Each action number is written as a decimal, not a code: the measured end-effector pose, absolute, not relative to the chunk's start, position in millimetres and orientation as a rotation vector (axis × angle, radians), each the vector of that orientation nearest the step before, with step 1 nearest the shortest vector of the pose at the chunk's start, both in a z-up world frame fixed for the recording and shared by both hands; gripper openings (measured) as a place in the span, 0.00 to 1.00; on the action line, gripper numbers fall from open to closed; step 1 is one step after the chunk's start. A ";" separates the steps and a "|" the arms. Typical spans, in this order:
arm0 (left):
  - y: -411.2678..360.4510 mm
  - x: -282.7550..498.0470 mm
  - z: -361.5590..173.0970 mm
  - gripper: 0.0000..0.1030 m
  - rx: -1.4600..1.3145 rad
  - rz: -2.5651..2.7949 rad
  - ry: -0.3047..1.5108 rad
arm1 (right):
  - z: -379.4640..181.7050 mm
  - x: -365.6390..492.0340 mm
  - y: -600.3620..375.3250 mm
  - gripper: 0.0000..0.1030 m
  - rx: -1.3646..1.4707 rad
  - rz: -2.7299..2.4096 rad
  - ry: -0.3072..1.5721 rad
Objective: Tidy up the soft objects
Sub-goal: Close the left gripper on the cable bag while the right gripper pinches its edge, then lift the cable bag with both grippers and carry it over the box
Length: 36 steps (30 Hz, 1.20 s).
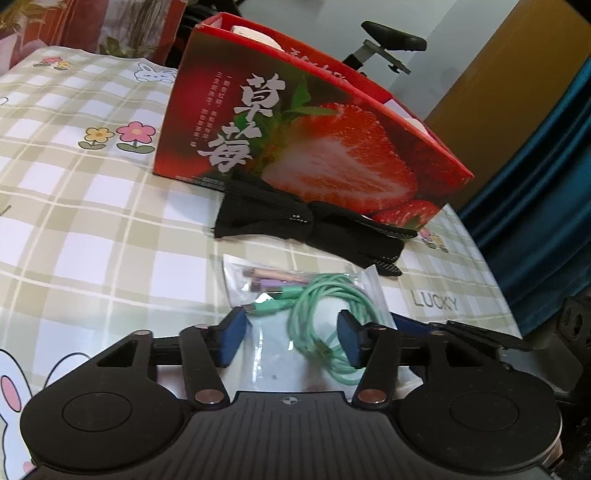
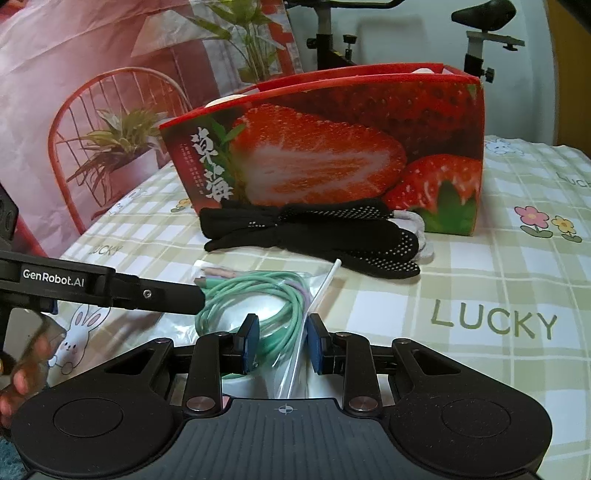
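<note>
A clear zip bag of coiled green cables [image 1: 306,295] lies on the checked tablecloth, close in front of both grippers. My left gripper [image 1: 291,339] stands open around the bag's near end, its blue pads clear of it. My right gripper [image 2: 284,343] is shut on the bag [image 2: 258,302], with cable loops and the raised zip edge pinched between its pads. One of the left gripper's fingers [image 2: 155,295] reaches over the bag from the left. Black dotted gloves [image 1: 314,225] [image 2: 314,232] lie behind the bag, against a red strawberry box [image 1: 295,140] [image 2: 332,147].
A white fabric piece [image 2: 417,229] peeks out beside the gloves. White rolls [image 1: 255,35] show in the box's open top. A red wire chair [image 2: 74,110] and an exercise bike [image 2: 476,22] stand behind the table. A blue curtain [image 1: 535,184] hangs off the table's edge. A person's hand [image 2: 22,373] shows low left.
</note>
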State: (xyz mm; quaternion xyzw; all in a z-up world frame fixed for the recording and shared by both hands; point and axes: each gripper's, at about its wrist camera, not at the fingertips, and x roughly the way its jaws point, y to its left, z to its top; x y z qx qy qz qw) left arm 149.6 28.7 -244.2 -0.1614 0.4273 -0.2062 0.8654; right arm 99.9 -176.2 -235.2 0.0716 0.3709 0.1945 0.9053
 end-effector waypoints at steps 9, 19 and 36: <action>30.7 147.2 -243.1 0.59 -0.366 -0.439 0.887 | -230.4 97.9 -177.4 0.10 0.142 0.395 0.740; 32.5 145.1 -239.0 0.59 -0.377 -0.462 0.866 | -229.0 96.8 -180.4 0.07 0.151 0.387 0.726; 29.9 140.9 -231.4 0.59 -0.341 -0.490 0.831 | -219.8 91.0 -186.5 0.06 0.165 0.377 0.648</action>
